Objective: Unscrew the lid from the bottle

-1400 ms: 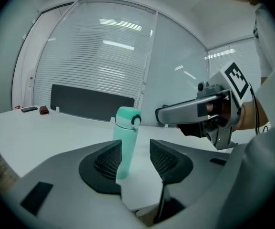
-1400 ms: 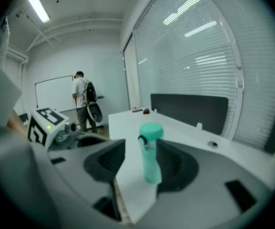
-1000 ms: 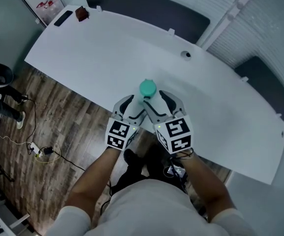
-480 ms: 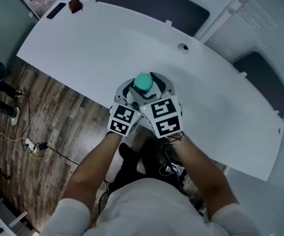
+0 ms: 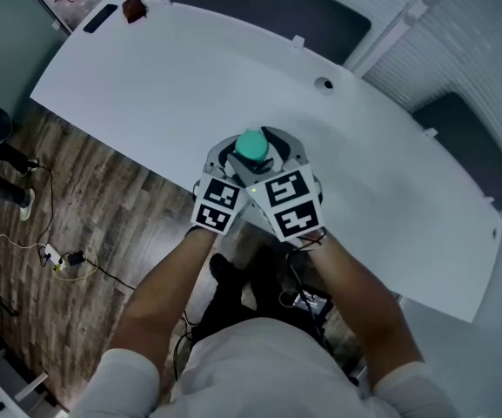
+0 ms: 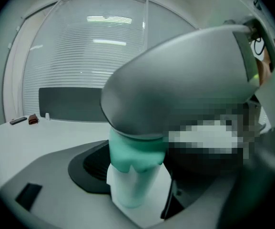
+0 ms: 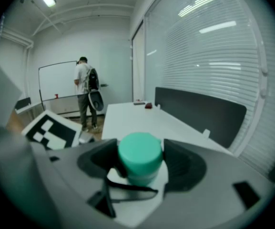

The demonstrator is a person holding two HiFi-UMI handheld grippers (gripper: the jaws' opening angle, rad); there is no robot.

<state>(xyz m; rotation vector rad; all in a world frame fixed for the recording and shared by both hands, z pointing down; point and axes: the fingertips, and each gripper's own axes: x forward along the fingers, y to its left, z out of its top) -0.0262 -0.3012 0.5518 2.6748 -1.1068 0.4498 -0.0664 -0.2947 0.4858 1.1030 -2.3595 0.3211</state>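
A white bottle (image 6: 135, 187) with a teal lid (image 5: 252, 145) stands upright on the white table (image 5: 146, 77), close to its near edge. Both grippers reach round it from the near side. My left gripper (image 5: 238, 158) has the bottle's body between its jaws, low down, and those jaws are closing; I see no firm press of the pads. My right gripper (image 5: 264, 151) sits higher with its jaws spread on either side of the lid (image 7: 140, 154). In the left gripper view the right gripper's grey jaw covers the lid's top.
A cable hole (image 5: 324, 84) lies in the table beyond the bottle. A small red-brown object (image 5: 132, 9) and a black bar (image 5: 100, 18) rest at the far left corner. A person (image 7: 85, 94) stands at a whiteboard across the room. Cables (image 5: 68, 259) lie on the wooden floor.
A second ago both grippers were just short of the bottle. They have moved forward and now enclose it, left low and right at the lid. The bottle has not moved.
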